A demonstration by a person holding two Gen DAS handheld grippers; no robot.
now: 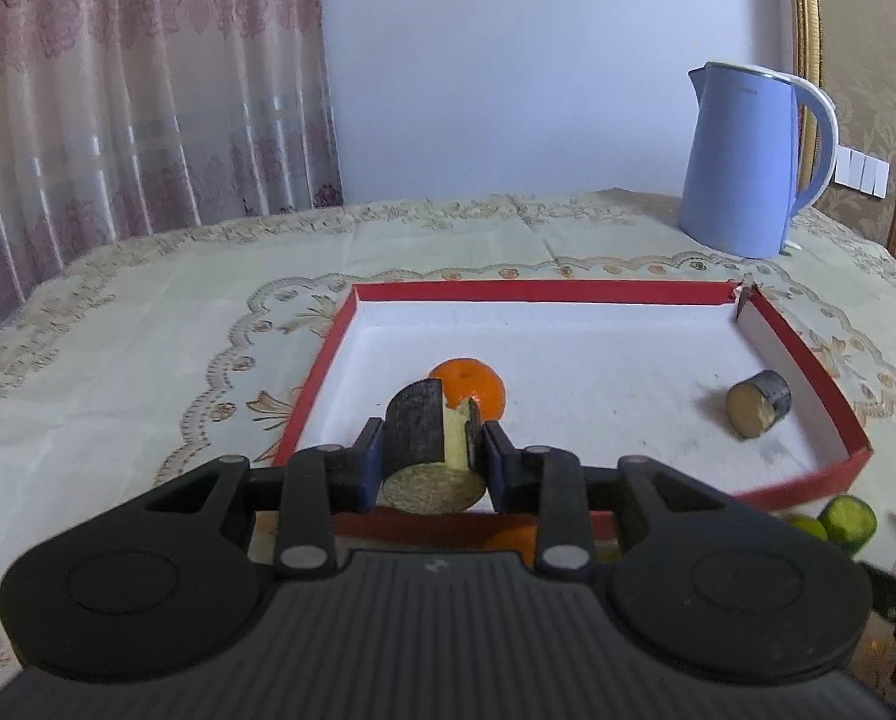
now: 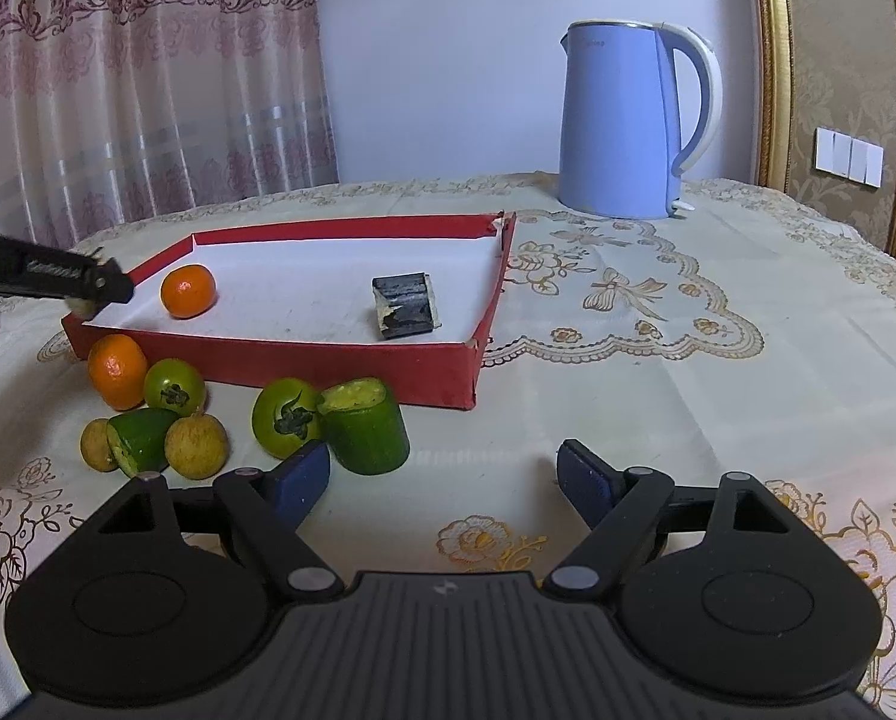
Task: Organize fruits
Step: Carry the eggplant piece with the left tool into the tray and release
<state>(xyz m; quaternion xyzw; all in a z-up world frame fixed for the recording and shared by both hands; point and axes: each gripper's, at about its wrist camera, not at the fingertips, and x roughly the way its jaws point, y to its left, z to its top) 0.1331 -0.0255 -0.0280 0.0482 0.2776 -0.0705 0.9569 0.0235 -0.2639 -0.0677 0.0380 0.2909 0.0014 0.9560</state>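
My left gripper (image 1: 433, 459) is shut on a dark-skinned sugarcane piece (image 1: 427, 444) and holds it over the near edge of the red tray (image 1: 544, 291). An orange (image 1: 478, 387) and a second sugarcane piece (image 1: 757, 403) lie in the tray. In the right wrist view the tray (image 2: 328, 357) holds the orange (image 2: 188, 290) and the sugarcane piece (image 2: 405, 305). My right gripper (image 2: 445, 483) is open and empty, low over the cloth. In front of the tray lie an orange (image 2: 116, 371), two green tomatoes (image 2: 285, 417), a green cucumber piece (image 2: 367, 426) and small yellow fruits (image 2: 196, 446).
A blue kettle (image 2: 622, 120) stands on the table behind the tray; it also shows in the left wrist view (image 1: 748, 162). The left gripper (image 2: 52, 279) shows at the tray's left corner. A curtain hangs at the back left. An embroidered tablecloth (image 2: 658, 330) covers the table.
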